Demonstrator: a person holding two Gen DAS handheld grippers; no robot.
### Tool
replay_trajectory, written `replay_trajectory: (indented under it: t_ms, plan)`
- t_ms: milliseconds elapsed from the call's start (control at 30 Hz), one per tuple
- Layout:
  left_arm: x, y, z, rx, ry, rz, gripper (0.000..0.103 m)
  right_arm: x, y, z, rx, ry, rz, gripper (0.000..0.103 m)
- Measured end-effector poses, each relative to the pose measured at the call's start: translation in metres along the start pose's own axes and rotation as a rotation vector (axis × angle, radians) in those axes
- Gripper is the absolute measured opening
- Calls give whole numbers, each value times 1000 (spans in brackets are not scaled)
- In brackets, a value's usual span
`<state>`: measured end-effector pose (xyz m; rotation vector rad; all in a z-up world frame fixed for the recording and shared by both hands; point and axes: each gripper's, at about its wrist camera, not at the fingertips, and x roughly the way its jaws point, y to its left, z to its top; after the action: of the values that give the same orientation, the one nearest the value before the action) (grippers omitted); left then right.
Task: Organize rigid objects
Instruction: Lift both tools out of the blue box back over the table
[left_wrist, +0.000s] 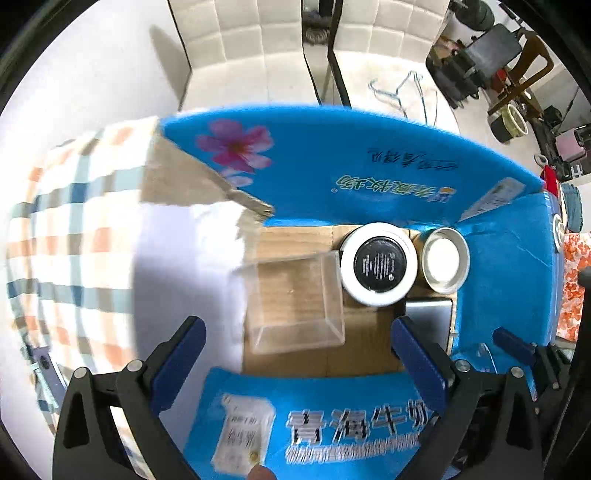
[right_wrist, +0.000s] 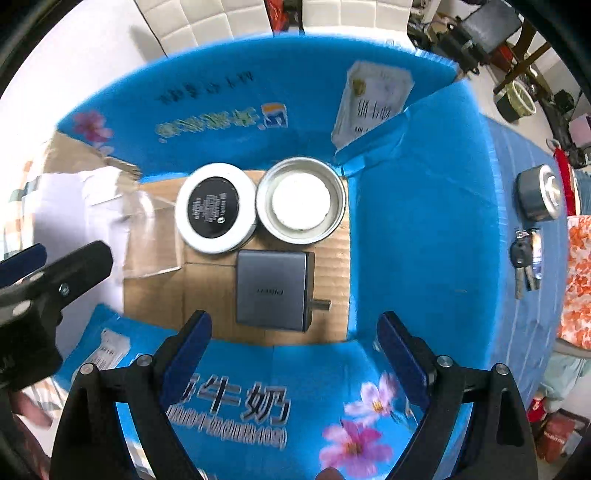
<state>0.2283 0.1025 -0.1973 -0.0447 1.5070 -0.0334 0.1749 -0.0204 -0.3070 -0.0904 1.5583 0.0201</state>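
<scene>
Above blue carton (right_wrist: 424, 221), jaws spread.

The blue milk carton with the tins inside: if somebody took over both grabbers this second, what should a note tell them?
Left gripper: open, empty, above the clear plastic box.
Right gripper: open, empty, above the grey charger.
Done: inside the blue carton lie the clear box, the black-labelled tin, the open tin and the charger.
Left: the tape roll and keys remain outside, on the blue cloth.
</scene>
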Motion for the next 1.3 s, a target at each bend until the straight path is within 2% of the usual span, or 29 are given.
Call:
replay_trajectory:
  t_ms: [433, 867, 967, 1067, 1167, 1300]
  plan:
    - [-60, -15, -31, -25, -127, 13, 103, -96, 15, -52, -29, -141, 34, 93]
    - [-138, -39, -70, -9, -262, 10, 103, -170, -12, -103, -2, -242, 112, 93]
    - [-147, -58, -72, 9, -280, -6, 103, -178, -37, -110, 33, -253, 126, 93]
    - [-150, -86, -71, 33, -292, -31, 103, -180, -80, -119, 100, -262, 110, 93]
    - [-143, -139, -68, 114, -284, -56, 103, -167, -139, -130, 200, -243, 77, 93]
    - [-117, -214, -61, 236, -257, -60, 103, -122, -229, -146, 383, -162, 43, 93]
